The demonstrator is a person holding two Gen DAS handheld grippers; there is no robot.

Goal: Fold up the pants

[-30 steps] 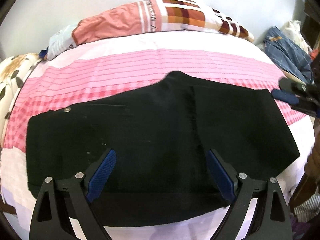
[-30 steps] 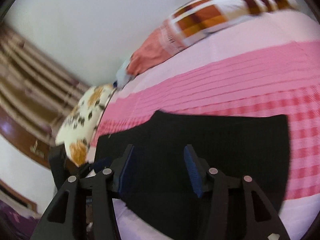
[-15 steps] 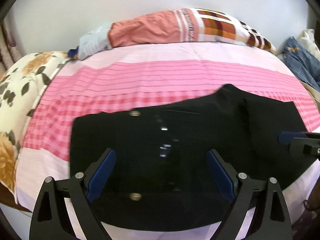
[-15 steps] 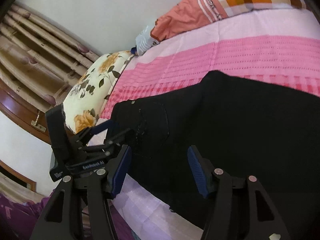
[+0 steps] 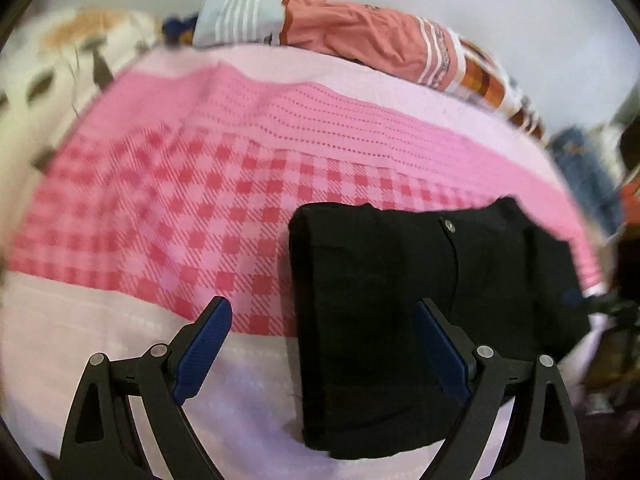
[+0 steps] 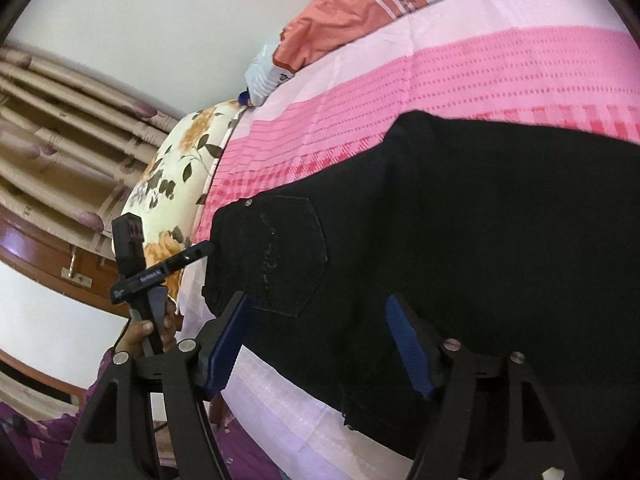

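Observation:
The black pants [image 5: 404,304] lie folded into a compact rectangle on the pink checked bedsheet [image 5: 172,216]. My left gripper [image 5: 324,340] is open and empty, held above the sheet at the pants' left edge. In the right wrist view the pants [image 6: 460,232] fill the middle, with a back pocket [image 6: 292,256] facing up. My right gripper [image 6: 320,340] is open and empty just above the pants' near edge. The left gripper also shows in the right wrist view [image 6: 200,250], held by a hand [image 6: 140,332] at the pants' left side.
A salmon and plaid pillow [image 5: 380,40] lies along the wall at the far side of the bed. A floral quilt [image 6: 176,176] sits at the bed's left end, with curtains [image 6: 60,128] behind it. Blue clothes [image 5: 584,168] are heaped at the far right.
The left gripper has swung left and now looks past the pants' left edge onto bare sheet. The right gripper has moved closer over the pants. Both stay open.

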